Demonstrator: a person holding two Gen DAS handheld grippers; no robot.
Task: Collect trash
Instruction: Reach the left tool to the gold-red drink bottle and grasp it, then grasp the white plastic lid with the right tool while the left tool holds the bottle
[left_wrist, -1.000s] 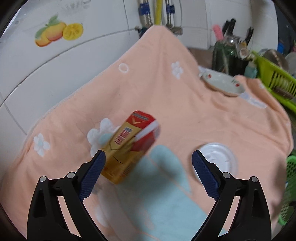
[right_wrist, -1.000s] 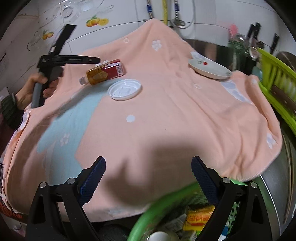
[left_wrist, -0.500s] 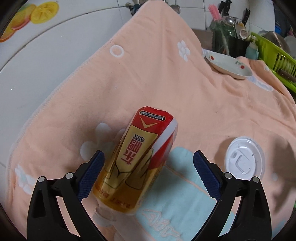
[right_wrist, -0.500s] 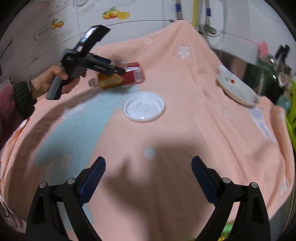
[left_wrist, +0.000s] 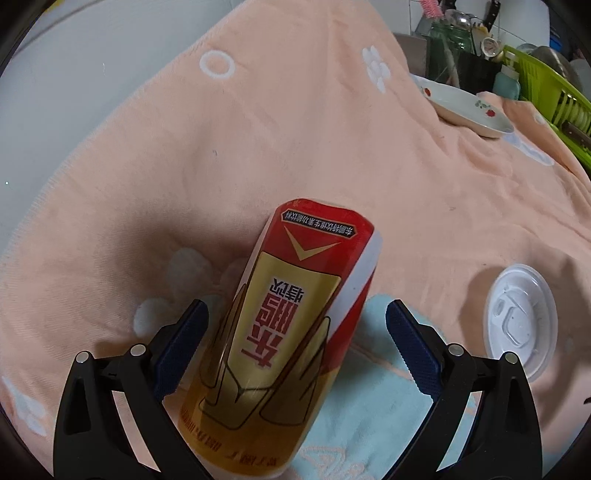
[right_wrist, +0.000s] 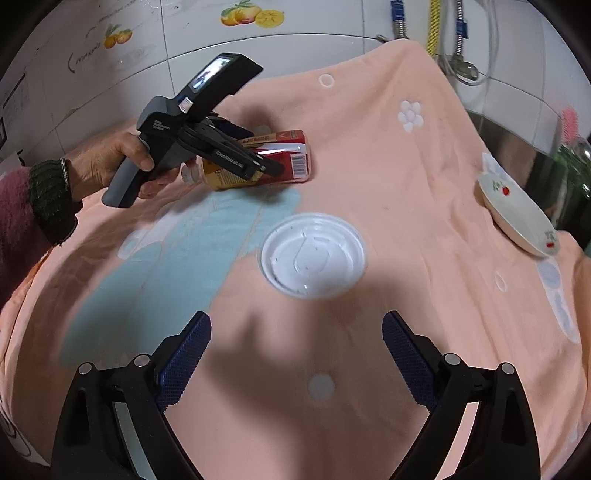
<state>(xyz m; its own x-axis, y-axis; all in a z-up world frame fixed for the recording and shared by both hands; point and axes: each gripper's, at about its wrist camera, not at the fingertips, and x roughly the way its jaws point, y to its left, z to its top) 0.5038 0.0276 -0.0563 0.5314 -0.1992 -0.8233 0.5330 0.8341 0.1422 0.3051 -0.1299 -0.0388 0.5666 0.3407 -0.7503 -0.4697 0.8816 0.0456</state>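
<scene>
Since the earlier frame, the left gripper (left_wrist: 295, 332) has been brought closer around the bottle (left_wrist: 284, 339) (lying on the peach towel (left_wrist: 332, 147)), jaws spread, not clamping. Right gripper (right_wrist: 295, 347) is held spread before the white lid (right_wrist: 313, 254).

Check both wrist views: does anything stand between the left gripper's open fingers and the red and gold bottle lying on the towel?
Nothing visible does. The bottle already lies between the open fingers of the left gripper, with only towel around it. The white lid lies apart, off to the side.
</scene>
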